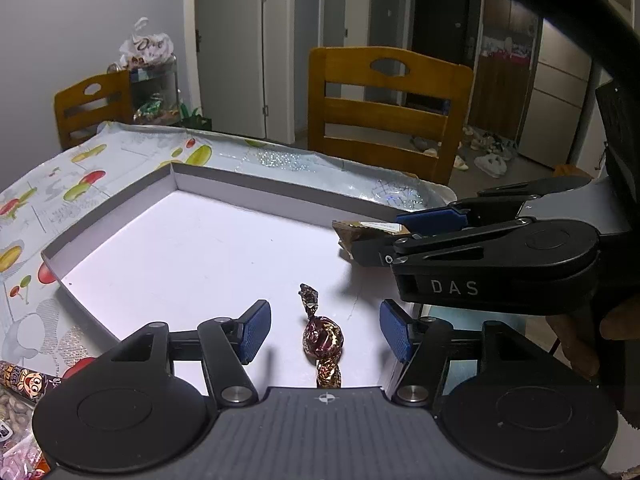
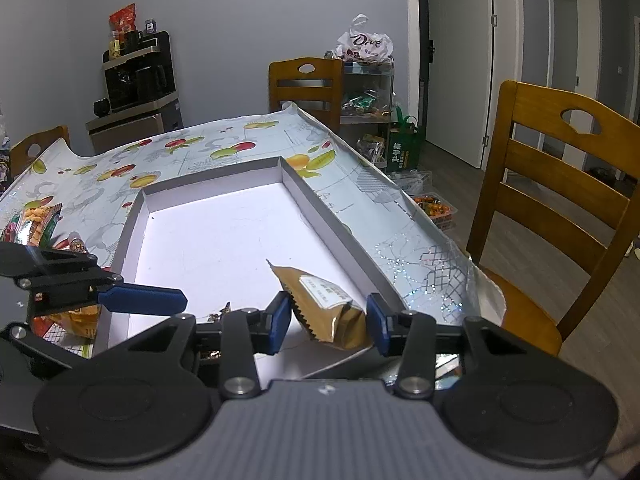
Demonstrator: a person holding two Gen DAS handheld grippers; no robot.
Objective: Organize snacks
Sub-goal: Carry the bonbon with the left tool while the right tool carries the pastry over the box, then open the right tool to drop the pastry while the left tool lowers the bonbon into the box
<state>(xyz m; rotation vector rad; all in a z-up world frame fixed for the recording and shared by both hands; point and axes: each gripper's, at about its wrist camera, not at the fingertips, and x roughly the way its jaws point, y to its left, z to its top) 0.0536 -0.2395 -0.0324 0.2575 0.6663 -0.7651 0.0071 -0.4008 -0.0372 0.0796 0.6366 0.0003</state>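
Note:
A shallow white box (image 1: pixel 224 184) lies on the fruit-print tablecloth; it also shows in the right wrist view (image 2: pixel 320 216). A twist-wrapped foil candy (image 1: pixel 322 338) lies on the box floor between the spread fingers of my left gripper (image 1: pixel 326 332), which is open and not touching it. My right gripper (image 2: pixel 328 326) is open around a gold snack packet (image 2: pixel 324 304) that rests at the box's near corner; its pads stand apart from the packet. In the left wrist view the right gripper (image 1: pixel 404 232) is at the right with the packet (image 1: pixel 356 232) at its tips.
Several snack packs (image 2: pixel 34 226) lie on the table left of the box, and more (image 1: pixel 20 388) at the left gripper's near left. Wooden chairs (image 1: pixel 388 108) (image 2: pixel 560 216) stand along the table's edges. A cart with bags (image 2: pixel 366 80) stands by the wall.

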